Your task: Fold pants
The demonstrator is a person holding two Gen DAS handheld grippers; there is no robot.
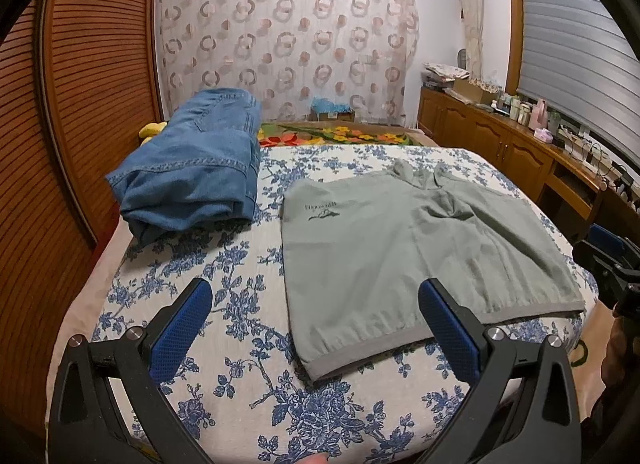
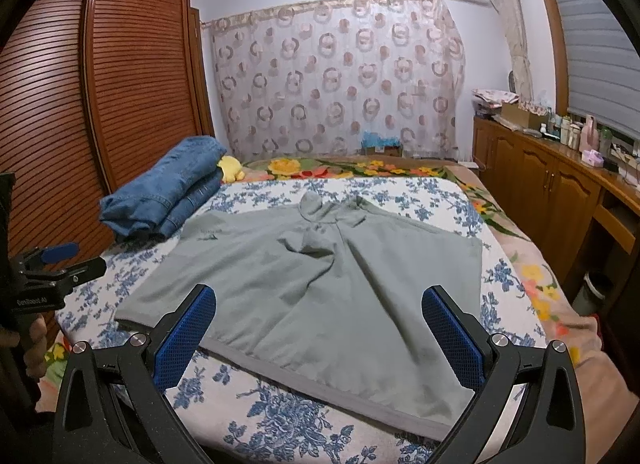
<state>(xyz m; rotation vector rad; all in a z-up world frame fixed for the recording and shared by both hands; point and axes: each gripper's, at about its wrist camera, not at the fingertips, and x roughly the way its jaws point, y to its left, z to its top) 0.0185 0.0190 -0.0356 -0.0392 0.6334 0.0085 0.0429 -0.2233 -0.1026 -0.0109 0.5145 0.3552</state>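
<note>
Grey-green shorts lie flat on the floral bedsheet, waistband edge nearest both tongs, legs pointing away, fabric bunched at the crotch at the far side. Laid out like this so the band corners are easy to reach for a first fold, I'd guess; no fold made on them yet.

Left tongs hang above the near left corner of the band, jaws spread wide, nothing between them; one blue pad sits over the cloth, whether touching I can't tell. Right tongs also spread wide and empty, straddling the near band.

Folded jeans are stacked ahead-left of the left tongs, well apart from the shorts, likely a finished pile. A yellow plush toy sits just beyond them. Wardrobe far left, wooden cabinets far right.
</note>
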